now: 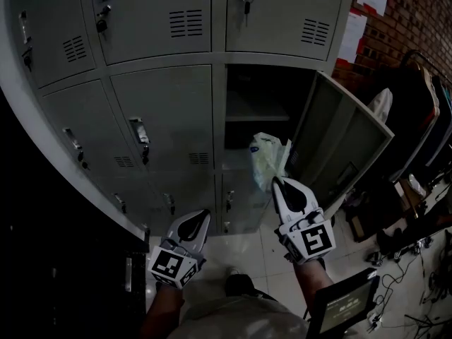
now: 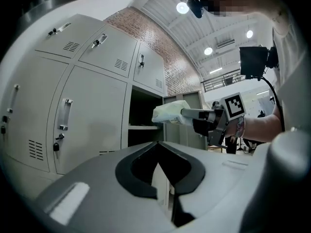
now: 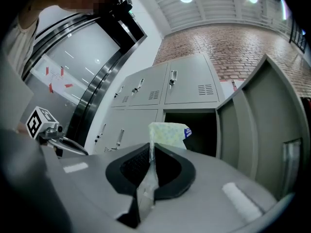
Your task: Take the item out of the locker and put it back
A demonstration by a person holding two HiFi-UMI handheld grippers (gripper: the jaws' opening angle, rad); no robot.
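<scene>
Right gripper (image 1: 277, 183): jaws are closed on a fold of a pale plastic bag (image 1: 268, 158), which is held up at the tips.
Bag: seen in the air just in front of the open compartment (image 1: 258, 97) of the grey lockers, below its inner shelf (image 1: 256, 117).
Left gripper (image 1: 205, 214): jaws are brought together with nothing between them; it is held lower, in front of the closed doors left of the opening.
Compartment door (image 1: 340, 145): shown standing wide open to the right.
</scene>
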